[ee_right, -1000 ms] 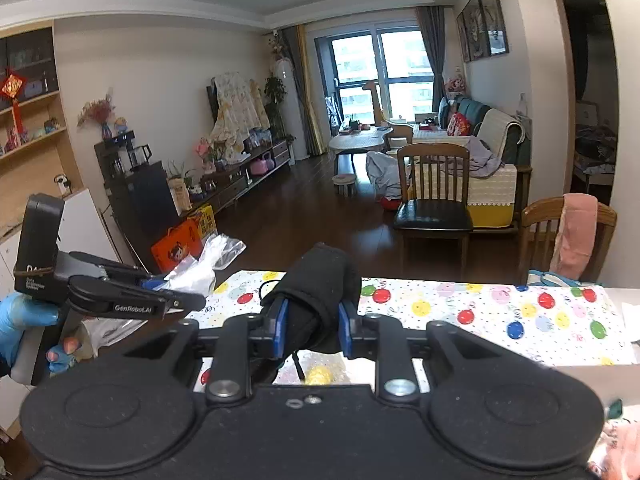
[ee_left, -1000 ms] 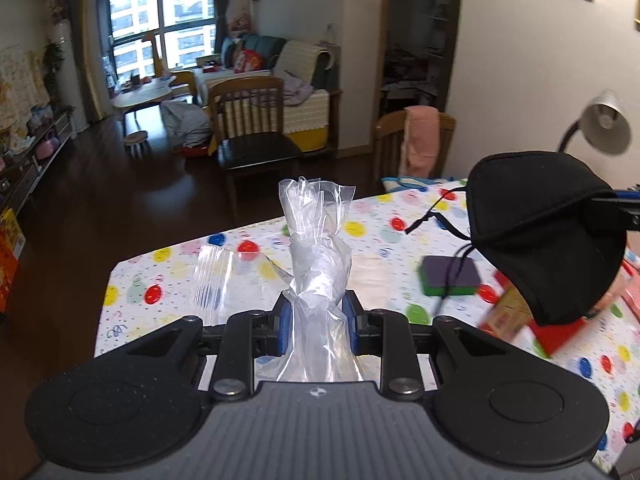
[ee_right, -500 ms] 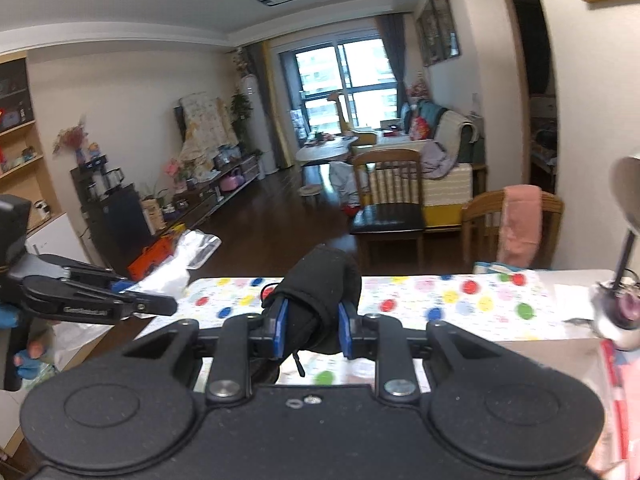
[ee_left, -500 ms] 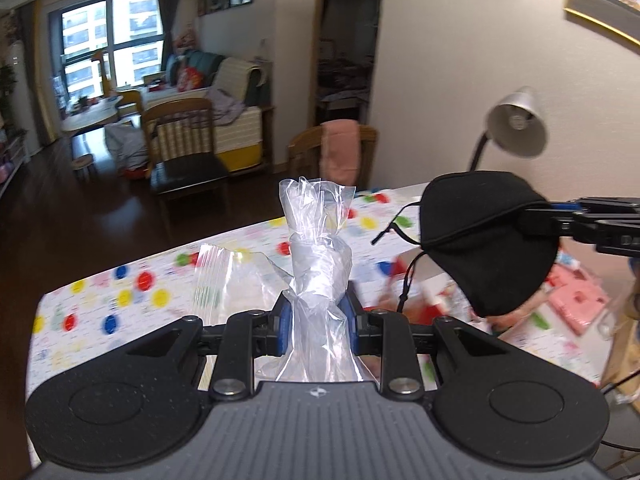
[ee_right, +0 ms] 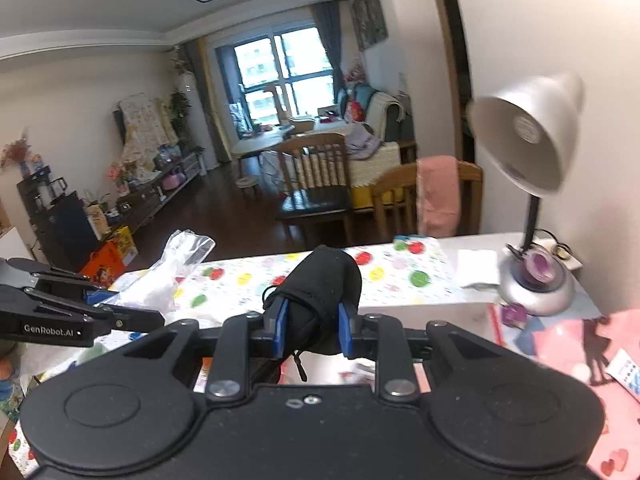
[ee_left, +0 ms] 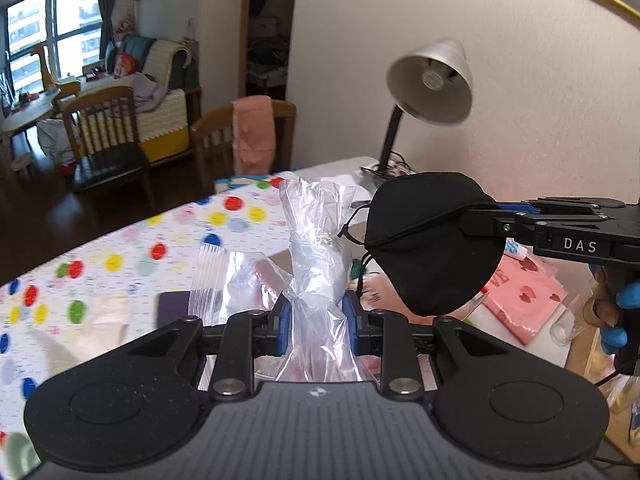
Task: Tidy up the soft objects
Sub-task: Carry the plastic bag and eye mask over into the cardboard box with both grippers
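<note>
Your left tool [ee_left: 316, 322] is pinching a clear plastic bag [ee_left: 316, 264] between its blue pads; the bag is bunched into a twisted neck that stands up ahead of the fingertips, its crumpled top flaring open above them, while the rest of the film trails back under the tool body. Just left of the tool a flat flap of the same clear film [ee_left: 224, 276] hangs over the table.

Your right tool [ee_right: 313, 330] is pinching a black face mask [ee_right: 324, 292], folded in half, with the domed edge rising ahead of the fingers and an ear loop dangling below them. From the left wrist view, that mask [ee_left: 434, 248] sits to the right of and slightly above the bag, held in the air clear of the table, close to the bag's top but not touching it. Your blue-gloved right hand [ee_left: 618, 312] grips the handle at the far right.

Below both tools lies the table [ee_left: 120, 256] with a polka-dot cloth. Ahead of the right tool, to its right, a silver desk lamp [ee_right: 528, 136] stands on the table near the wall, its shade tilted toward you. Pink heart-printed packaging [ee_left: 524, 296] lies beneath the mask, to the right of the left tool. A dark purple pad [ee_left: 172, 312] rests on the cloth just left of the left tool.
</note>
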`<action>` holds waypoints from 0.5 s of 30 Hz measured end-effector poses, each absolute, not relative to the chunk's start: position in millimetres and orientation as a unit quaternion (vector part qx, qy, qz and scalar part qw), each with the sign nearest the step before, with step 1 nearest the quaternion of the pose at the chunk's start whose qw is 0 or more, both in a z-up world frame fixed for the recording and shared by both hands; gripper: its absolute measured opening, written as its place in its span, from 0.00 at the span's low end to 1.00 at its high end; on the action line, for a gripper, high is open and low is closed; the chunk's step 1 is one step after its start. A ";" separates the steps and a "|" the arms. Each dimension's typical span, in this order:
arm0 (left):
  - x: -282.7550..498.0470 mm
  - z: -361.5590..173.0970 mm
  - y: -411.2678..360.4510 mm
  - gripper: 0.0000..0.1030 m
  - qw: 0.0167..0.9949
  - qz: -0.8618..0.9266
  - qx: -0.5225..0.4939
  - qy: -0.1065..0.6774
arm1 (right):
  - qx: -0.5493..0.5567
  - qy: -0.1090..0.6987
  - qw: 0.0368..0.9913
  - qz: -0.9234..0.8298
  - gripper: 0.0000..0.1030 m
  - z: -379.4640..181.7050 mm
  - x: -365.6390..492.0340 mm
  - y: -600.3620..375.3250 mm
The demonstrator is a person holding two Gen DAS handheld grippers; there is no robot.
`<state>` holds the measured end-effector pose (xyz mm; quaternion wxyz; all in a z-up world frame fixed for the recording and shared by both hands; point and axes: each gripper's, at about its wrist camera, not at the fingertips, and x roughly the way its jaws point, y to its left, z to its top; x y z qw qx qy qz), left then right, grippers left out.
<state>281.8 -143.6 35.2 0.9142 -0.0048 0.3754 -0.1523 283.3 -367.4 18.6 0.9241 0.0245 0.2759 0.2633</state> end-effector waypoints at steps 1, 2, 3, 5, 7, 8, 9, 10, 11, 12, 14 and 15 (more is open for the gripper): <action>287.5 31.2 -151.5 0.25 0.913 -0.153 -0.007 0.378 | 0.025 0.278 0.925 0.259 0.23 15.5 284.9 -374.0; 289.0 29.0 -161.8 0.25 0.912 -0.153 -0.008 0.380 | 0.024 0.279 0.925 0.255 0.23 12.5 286.6 -382.9; 293.5 25.2 -168.0 0.25 0.912 -0.152 -0.009 0.382 | 0.024 0.280 0.926 0.252 0.23 9.6 289.5 -389.7; 304.9 17.8 -180.6 0.25 0.910 -0.147 -0.012 0.388 | 0.024 0.284 0.926 0.245 0.23 4.1 296.0 -404.7; 315.9 11.4 -192.0 0.25 0.907 -0.145 -0.023 0.394 | 0.024 0.289 0.927 0.239 0.23 -2.1 301.5 -415.8; 319.8 8.4 -199.4 0.25 0.907 -0.143 -0.027 0.396 | 0.024 0.292 0.926 0.237 0.23 -4.7 304.0 -421.4; 324.8 5.3 -206.6 0.25 0.907 -0.138 -0.027 0.397 | 0.023 0.294 0.926 0.235 0.23 -7.3 306.7 -427.9; 329.5 2.4 -212.0 0.25 0.907 -0.134 -0.030 0.399 | 0.021 0.296 0.926 0.232 0.23 -11.1 309.9 -432.1; 334.9 -1.1 -217.0 0.25 0.905 -0.133 -0.035 0.402 | 0.021 0.300 0.926 0.229 0.23 -14.7 312.7 -436.3; 339.4 -4.8 -223.8 0.25 0.905 -0.131 -0.037 0.403 | 0.019 0.303 0.925 0.227 0.23 -18.2 315.7 -439.7; 348.6 -12.4 -233.4 0.25 0.906 -0.125 -0.033 0.403 | 0.013 0.309 0.925 0.223 0.23 -24.5 322.1 -445.7; 353.2 -15.8 -237.6 0.25 0.907 -0.121 -0.029 0.402 | 0.012 0.312 0.924 0.221 0.23 -27.7 324.1 -448.2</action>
